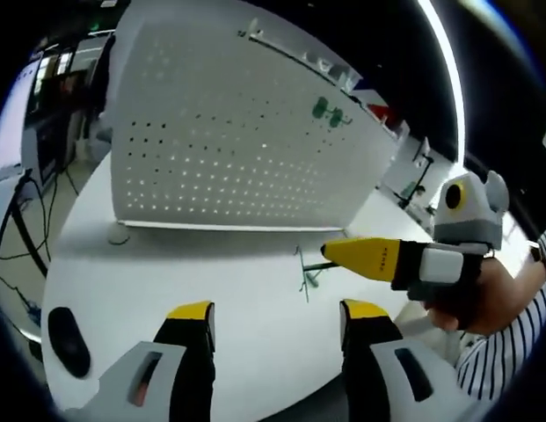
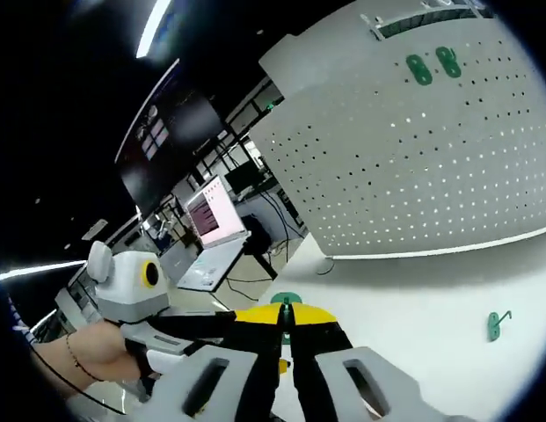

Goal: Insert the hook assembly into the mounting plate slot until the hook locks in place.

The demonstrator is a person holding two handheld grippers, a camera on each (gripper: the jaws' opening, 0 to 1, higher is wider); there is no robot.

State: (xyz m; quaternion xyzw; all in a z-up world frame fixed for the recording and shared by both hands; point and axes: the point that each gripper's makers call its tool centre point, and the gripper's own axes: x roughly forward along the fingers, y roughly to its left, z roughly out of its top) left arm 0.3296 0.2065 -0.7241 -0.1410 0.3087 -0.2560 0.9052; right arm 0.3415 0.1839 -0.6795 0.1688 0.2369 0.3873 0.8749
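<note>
A: What stands around the work?

B: A white pegboard [image 1: 237, 141] stands upright on a white table [image 1: 255, 299], dotted with rows of small holes. Two green hooks [image 1: 330, 112] already hang near its upper edge. A dark computer mouse [image 1: 69, 341] lies at the table's near corner. In the right gripper view a laptop [image 2: 215, 233] with a lit screen sits on a desk beyond the board.

A: And the grippers?

B: The left gripper [image 1: 277, 309] has its yellow-tipped jaws spread apart, with nothing between them. The right gripper [image 2: 287, 327] has its jaws pressed together on a green hook [image 2: 287, 308], a thin wire piece with a flat green plate, held low in front of the board.

A: Anything else loose?

B: Another green hook [image 2: 495, 325] lies flat on the table, apart from the board's foot.

A: What is hard to see?

B: In the left gripper view the pinched hook is only thin dark wire at the right gripper's tip, and its shape blurs.
</note>
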